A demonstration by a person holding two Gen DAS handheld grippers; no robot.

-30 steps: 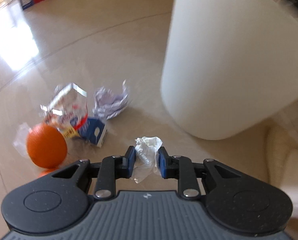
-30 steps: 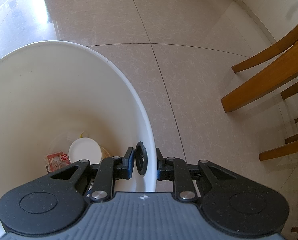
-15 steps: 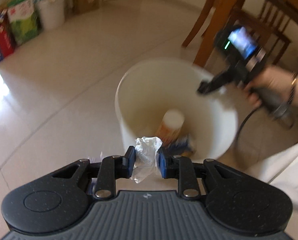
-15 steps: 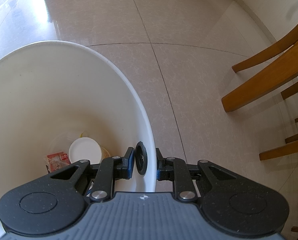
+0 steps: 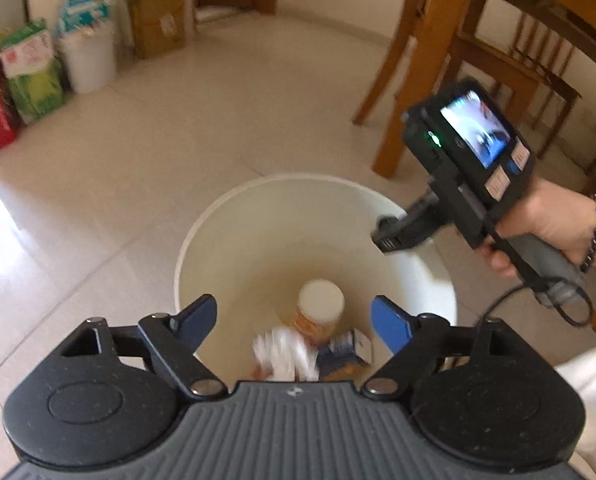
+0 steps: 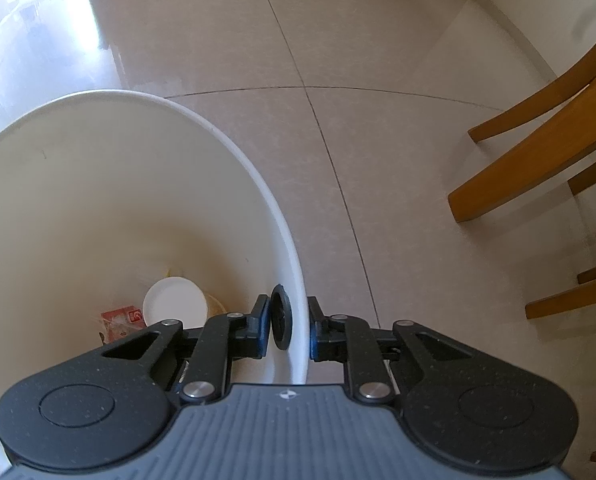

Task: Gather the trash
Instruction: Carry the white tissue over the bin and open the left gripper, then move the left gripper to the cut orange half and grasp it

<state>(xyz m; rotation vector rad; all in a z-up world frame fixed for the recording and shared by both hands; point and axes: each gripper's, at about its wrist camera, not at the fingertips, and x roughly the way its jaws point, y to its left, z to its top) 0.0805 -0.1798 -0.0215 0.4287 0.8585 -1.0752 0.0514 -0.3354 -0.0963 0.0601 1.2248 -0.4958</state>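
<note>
Fingers [image 5: 203,316] of the left gripper [image 5: 293,318] were opening above the white bin [image 5: 225,216], the crumpled tissue [image 5: 283,354] dropping below them among collected trash, while the right gripper [image 6: 287,326] pinched the bin's rim; next, fetching remaining floor litter.

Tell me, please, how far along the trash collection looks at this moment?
Done: a white-lidded can, a blue carton and a red packet lie in the white bin. In hand: the left gripper is opening above the bin, with a white crumpled wrapper blurred below its jaws; the right gripper clamps the rim. Left: no trash shows on the visible floor, so that cannot be judged.
</note>
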